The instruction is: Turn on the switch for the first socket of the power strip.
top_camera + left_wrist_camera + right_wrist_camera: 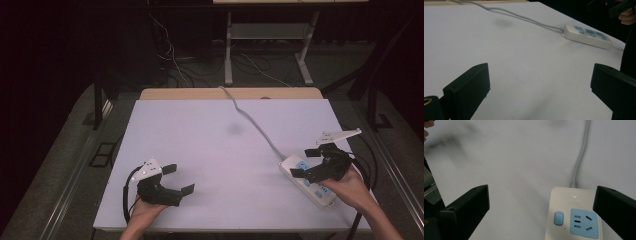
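A white power strip [308, 181] with blue sockets lies near the table's right front corner; its grey cable [250, 120] runs to the far edge. My right gripper [304, 162] hovers open just over the strip's cable end; in the right gripper view the strip [574, 215] sits between the spread jaws, toward the right one, with its switch [558, 218] and a blue socket showing. My left gripper [179, 179] is open at the front left, holding nothing. In the left gripper view the strip [586, 36] lies far off to the right.
The white table top [210, 150] has a faint dark smudge [234, 129] near its middle. A wooden edge [230, 93] runs along the back. Cables and a metal stand's legs [267, 55] lie on the floor beyond.
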A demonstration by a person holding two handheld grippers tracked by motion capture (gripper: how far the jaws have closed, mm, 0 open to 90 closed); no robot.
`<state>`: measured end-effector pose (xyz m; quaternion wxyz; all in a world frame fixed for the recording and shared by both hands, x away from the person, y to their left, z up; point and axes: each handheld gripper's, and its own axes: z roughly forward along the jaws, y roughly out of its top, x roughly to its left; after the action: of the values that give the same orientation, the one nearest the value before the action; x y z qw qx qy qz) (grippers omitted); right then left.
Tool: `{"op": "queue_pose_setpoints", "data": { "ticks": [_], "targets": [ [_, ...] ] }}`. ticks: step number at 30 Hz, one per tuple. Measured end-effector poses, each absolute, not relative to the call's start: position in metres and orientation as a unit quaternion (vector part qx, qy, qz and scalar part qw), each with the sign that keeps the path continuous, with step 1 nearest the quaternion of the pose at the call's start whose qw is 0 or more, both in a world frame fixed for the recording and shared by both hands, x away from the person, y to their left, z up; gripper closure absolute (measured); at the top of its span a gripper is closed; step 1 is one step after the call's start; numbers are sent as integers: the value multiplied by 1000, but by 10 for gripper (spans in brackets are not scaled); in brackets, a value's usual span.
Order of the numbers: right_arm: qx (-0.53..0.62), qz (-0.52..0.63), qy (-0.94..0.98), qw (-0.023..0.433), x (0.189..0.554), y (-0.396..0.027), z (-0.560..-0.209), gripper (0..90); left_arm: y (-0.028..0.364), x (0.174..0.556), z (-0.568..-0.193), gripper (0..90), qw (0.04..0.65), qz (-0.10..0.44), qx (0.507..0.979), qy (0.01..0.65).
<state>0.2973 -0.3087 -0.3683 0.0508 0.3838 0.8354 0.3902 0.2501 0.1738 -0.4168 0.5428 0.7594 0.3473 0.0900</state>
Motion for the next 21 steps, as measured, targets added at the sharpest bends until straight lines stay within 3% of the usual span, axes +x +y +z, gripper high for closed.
{"op": "queue_pose_setpoints", "data": {
  "ticks": [21],
  "targets": [
    [374, 353, 857, 34, 320, -304, -376, 2, 174, 251, -417, 10, 542, 90, 760, 347]
  ]
}}
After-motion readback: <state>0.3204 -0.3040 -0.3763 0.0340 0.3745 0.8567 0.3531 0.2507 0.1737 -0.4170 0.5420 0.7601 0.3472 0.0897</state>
